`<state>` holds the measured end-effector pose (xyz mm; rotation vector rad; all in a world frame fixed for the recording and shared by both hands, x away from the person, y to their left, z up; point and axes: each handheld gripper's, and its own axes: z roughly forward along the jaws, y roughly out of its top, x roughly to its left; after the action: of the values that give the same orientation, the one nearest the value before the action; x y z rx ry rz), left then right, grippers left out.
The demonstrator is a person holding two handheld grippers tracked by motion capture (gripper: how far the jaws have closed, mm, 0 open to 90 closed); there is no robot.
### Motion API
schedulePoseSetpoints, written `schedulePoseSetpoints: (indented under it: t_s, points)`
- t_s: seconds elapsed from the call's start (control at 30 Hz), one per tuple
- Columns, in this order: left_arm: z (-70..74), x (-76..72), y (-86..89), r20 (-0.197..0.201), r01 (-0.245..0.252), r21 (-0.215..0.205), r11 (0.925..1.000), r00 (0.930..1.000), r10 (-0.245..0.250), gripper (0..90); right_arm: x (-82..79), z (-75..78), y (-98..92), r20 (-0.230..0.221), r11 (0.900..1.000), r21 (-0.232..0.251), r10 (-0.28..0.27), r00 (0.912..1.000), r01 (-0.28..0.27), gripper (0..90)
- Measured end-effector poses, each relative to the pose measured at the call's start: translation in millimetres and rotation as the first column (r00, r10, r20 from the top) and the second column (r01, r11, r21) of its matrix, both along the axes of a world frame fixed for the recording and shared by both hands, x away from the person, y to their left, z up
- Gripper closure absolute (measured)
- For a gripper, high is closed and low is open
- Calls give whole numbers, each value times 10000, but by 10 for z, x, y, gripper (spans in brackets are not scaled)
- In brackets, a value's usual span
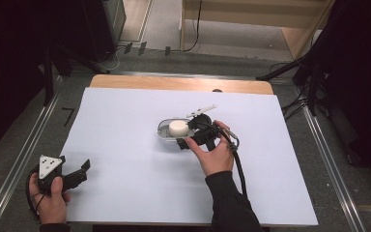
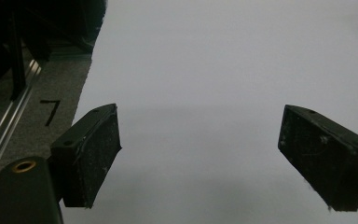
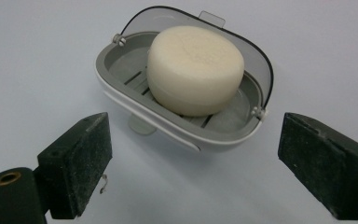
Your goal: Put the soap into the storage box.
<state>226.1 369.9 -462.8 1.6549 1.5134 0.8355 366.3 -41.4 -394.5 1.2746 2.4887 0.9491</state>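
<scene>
The soap was cream, its dish grey with white rim, the table cover plain pale lavender.

High view looks down from above; the right gripper view closely faces the shared soap dish.

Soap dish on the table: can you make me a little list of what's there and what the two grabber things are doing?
soap: round cream bar lying in the dish, on its slotted grey tray
soap dish: white and grey, hinged clear lid open
right gripper: just in front of the dish, jaws open, nothing between them
left gripper: over bare white table, jaws open, holding nothing
hands: right hand by the dish, left hand at the near left corner
</scene>
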Motion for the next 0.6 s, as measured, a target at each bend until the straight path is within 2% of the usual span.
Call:
schedulePoseSetpoints:
  t_s: [0.6]
  points:
    - [0, 0, -2, -7, -7, 8, 10000, 10000, 7, 139, -198, -95, -373, -49, 9990, 150, -427, 9991, 428, 94]
